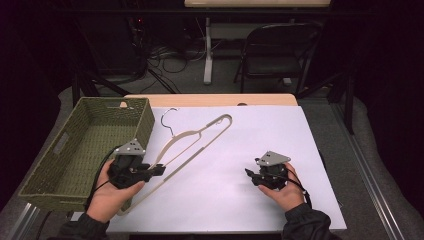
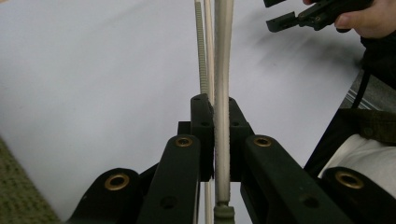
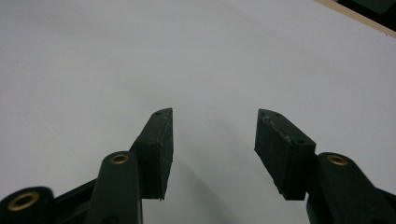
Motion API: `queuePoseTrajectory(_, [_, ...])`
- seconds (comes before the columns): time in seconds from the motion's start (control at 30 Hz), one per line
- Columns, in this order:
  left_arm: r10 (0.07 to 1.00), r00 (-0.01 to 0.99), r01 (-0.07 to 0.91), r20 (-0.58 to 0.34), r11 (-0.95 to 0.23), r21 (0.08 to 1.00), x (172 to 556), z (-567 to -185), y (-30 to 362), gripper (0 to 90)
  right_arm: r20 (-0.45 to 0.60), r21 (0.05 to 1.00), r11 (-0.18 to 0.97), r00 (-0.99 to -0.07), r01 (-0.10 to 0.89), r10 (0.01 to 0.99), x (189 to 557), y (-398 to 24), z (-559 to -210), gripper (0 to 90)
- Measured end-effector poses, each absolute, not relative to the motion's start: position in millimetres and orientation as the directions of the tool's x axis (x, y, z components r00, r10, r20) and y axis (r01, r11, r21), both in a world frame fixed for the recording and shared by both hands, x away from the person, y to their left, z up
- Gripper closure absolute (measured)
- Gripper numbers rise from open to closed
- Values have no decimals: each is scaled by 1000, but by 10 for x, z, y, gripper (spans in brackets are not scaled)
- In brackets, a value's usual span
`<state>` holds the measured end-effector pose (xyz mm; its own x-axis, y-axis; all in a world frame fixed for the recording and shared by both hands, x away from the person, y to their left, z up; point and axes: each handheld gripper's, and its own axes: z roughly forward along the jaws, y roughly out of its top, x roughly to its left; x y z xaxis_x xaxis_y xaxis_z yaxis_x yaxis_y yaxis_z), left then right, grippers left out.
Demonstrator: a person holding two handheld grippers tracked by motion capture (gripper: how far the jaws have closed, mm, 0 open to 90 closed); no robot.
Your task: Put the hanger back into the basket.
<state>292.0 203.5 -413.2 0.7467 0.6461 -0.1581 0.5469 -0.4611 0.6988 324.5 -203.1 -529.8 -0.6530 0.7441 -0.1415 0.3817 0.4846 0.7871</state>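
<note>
The hanger [image 1: 192, 142], a cream-coloured one with a metal hook, lies slantwise across the left half of the white sheet [image 1: 240, 150] that covers the table, its hook end pointing away from the person and toward the far edge. Its near end runs down past the person's left hand [image 1: 107, 192], just beside the green woven basket [image 1: 60, 165] that stands on the table's left side. The left gripper [image 1: 159, 169] is clenched on one of the hanger's arms; in the left gripper view the two black jaws press tight on the pale bar [image 2: 223, 93] from either side, with the hanger's other, ribbed strip running alongside behind it. In the high view that end of the hanger looks raised off the sheet, though how much of the rest rests on the sheet cannot be told.

The right gripper [image 1: 248, 174] sits over the right half of the sheet, well apart from the hanger, held in the person's right hand [image 1: 285, 192] with dark sleeves showing at the bottom edge. Its jaws stand released and wide, with bare white sheet between them in the right gripper view. It points toward the left gripper. The same gripper also appears at the top right corner of the left gripper view [image 2: 280, 11], jaws parted.
</note>
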Motion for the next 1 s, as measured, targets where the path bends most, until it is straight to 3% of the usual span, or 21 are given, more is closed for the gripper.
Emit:
queuePoseTrajectory(0.5, [707, 692, 568, -144, -411, 713, 2923, -3960, 2297, 875, -141, 786, 484, -651, 385, 746, 3251, -2031, -5310, 467])
queuePoseTrajectory(1.0, [775, 632, 543, -8, -435, 719, 2910, -3743, 2490, 875, -139, 785, 485, -652, 387, 746, 3252, -2031, -5318, 467])
